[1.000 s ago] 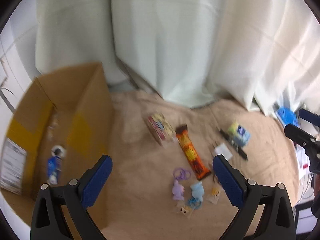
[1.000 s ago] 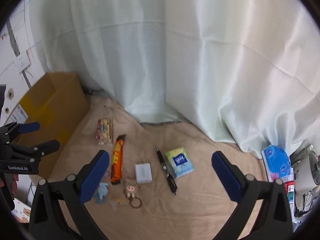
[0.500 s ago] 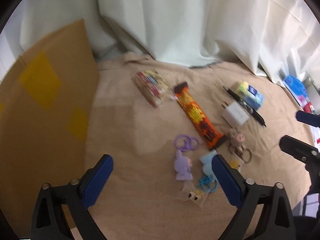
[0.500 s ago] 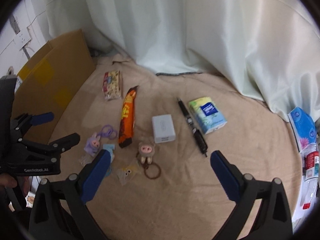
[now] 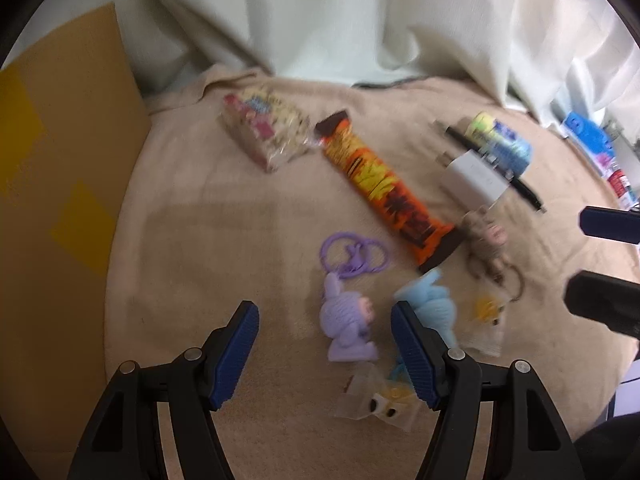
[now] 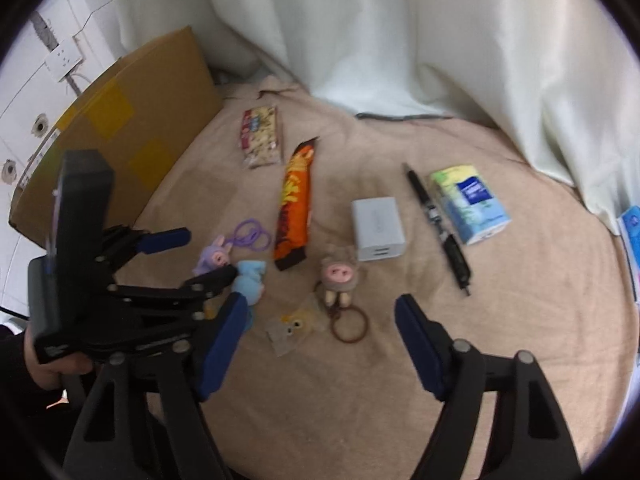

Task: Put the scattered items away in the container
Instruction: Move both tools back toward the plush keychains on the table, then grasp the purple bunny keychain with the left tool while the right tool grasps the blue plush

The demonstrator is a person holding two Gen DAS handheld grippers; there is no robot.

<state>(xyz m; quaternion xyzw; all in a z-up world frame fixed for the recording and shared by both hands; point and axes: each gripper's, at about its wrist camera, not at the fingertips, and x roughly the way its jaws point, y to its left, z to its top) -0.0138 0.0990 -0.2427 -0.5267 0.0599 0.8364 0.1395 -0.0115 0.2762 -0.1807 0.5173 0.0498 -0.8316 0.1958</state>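
Scattered items lie on a beige cloth (image 5: 224, 240). My left gripper (image 5: 325, 320) is open, its fingers straddling a purple bunny keychain (image 5: 347, 326) without touching it; a blue plush keychain (image 5: 434, 306) sits by the right finger. Beyond lie an orange snack bar (image 5: 386, 184), a nut packet (image 5: 266, 130), a white charger (image 5: 472, 178), a black pen (image 6: 438, 228), a tissue pack (image 6: 470, 204) and a pig keychain (image 6: 338, 276). My right gripper (image 6: 320, 316) hangs open above the pig keychain's ring. The cardboard box (image 6: 132, 128) stands at the left.
White curtains (image 6: 400, 32) hang along the back of the cloth. A small clear sticker packet (image 6: 290, 324) lies near the pig keychain. Blue packages (image 5: 588, 136) sit off the cloth's far right edge. A hand (image 6: 52, 368) holds the left gripper's handle.
Both grippers have dropped lower and moved in toward the keychains. The left gripper swung away from the box, and its fingers now bracket the purple bunny.
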